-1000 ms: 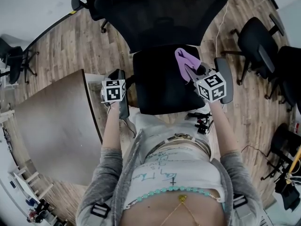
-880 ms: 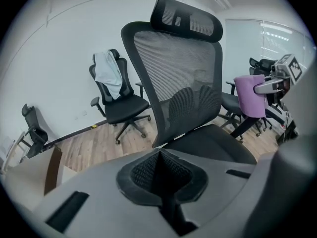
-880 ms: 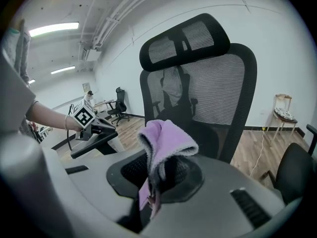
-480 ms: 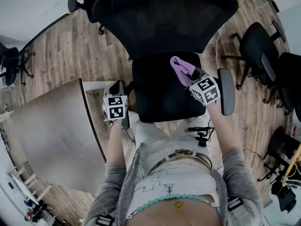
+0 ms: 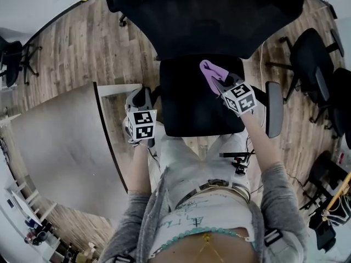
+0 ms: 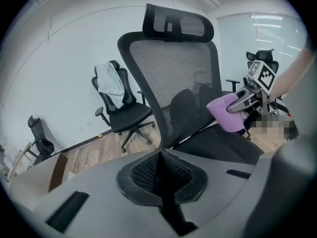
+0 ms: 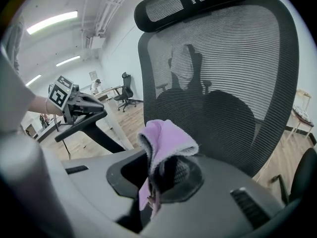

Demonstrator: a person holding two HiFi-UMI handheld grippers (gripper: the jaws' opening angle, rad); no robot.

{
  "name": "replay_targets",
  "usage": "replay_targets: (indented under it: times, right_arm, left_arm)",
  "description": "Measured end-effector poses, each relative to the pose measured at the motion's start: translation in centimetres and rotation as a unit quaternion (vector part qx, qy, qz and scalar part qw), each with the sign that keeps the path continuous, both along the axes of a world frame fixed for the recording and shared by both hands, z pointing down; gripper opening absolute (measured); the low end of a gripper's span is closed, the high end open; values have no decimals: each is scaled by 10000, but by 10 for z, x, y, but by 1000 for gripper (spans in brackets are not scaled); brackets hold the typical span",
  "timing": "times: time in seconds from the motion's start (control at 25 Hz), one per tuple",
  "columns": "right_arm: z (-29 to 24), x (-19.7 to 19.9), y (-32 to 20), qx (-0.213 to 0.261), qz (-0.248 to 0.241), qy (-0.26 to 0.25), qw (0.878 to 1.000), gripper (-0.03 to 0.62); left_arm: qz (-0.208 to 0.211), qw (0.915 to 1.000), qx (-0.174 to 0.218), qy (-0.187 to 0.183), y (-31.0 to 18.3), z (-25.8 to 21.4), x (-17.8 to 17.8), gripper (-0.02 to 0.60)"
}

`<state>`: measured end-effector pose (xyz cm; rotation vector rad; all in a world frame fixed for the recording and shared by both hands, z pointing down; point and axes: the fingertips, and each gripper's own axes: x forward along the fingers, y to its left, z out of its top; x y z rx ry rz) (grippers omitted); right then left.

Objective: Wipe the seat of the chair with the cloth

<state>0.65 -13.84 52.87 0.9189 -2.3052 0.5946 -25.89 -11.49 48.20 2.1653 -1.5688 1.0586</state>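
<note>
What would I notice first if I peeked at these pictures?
Probably the bright purple cloth, pinched in the right claw over the back right part of the black chair seat. Next comes the big black mesh backrest, which fills the top of the head view. The left claw is shut on nothing, off by the seat's left side.

Black chair [image 5: 192, 103] on wood floor [image 5: 82, 48]
</note>
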Motion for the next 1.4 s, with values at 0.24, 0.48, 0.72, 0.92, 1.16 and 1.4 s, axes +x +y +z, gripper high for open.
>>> replay_targets:
  times: [0.24, 0.48, 0.72, 0.92, 1.16, 1.4]
  right_arm:
    - [12, -12, -5, -45, -89, 23, 9999, 48]
    - [31, -30, -7, -147, -269, 73, 9995, 48]
    - [53, -59, -4, -231, -552, 121, 9981, 48]
    - [72, -79, -7, -235, -701, 156, 9971, 48]
    - [96, -98, -11, -243, -777, 206, 9965, 48]
    - [120, -110, -19, -216, -761, 266, 9965, 48]
  left_arm:
    - [-24, 10000, -3, -1, 1, -2, 1, 11]
    - [-3, 10000, 3, -17, -1, 1, 4, 10]
    - [-10, 10000, -8, -20, 2, 2, 3, 11]
    - [-7, 10000, 14, -20, 0, 2, 3, 10]
    - [-3, 10000, 4, -16, 2, 1, 1, 10]
    - [5, 10000, 31, -51, 0, 0, 4, 10]
